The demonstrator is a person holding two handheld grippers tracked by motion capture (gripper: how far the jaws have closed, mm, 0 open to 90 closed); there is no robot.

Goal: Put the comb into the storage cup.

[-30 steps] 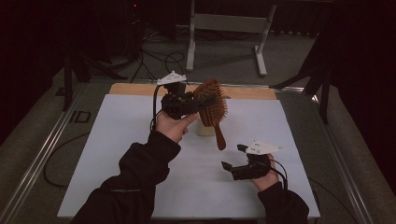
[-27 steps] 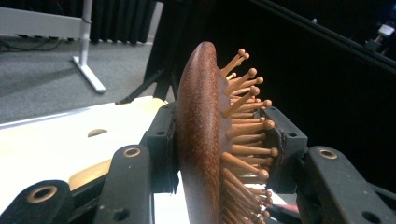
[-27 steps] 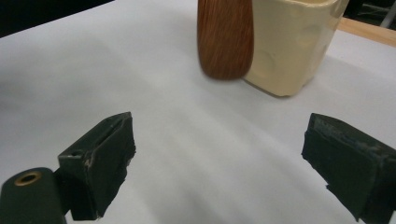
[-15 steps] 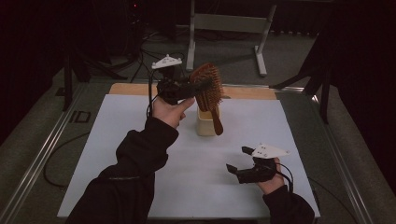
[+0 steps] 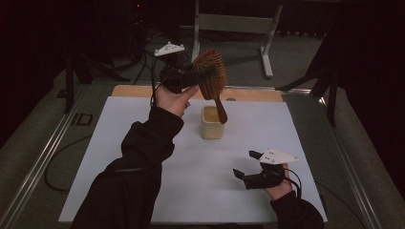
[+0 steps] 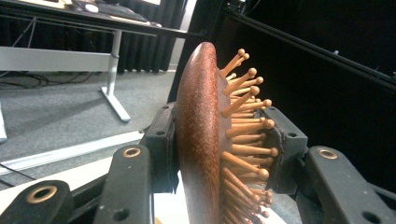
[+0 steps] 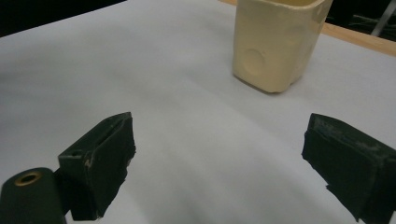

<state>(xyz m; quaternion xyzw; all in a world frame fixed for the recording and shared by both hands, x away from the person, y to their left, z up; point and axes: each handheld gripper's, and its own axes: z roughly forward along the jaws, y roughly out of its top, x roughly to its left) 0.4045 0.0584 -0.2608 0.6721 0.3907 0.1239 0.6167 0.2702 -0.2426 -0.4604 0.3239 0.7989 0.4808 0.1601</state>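
You pinch the hairbrush (image 5: 211, 72) in your left gripper (image 5: 193, 76), handle hanging toward the cup (image 5: 212, 123) at six o'clock, while your right gripper (image 5: 244, 164) waits spread wide.

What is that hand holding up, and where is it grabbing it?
The left gripper holds a hairbrush by its head, one jaw on the back, one on the bristles.

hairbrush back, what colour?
Reddish-brown wood on the hairbrush, with lighter tan pins; clearest in the left gripper view.
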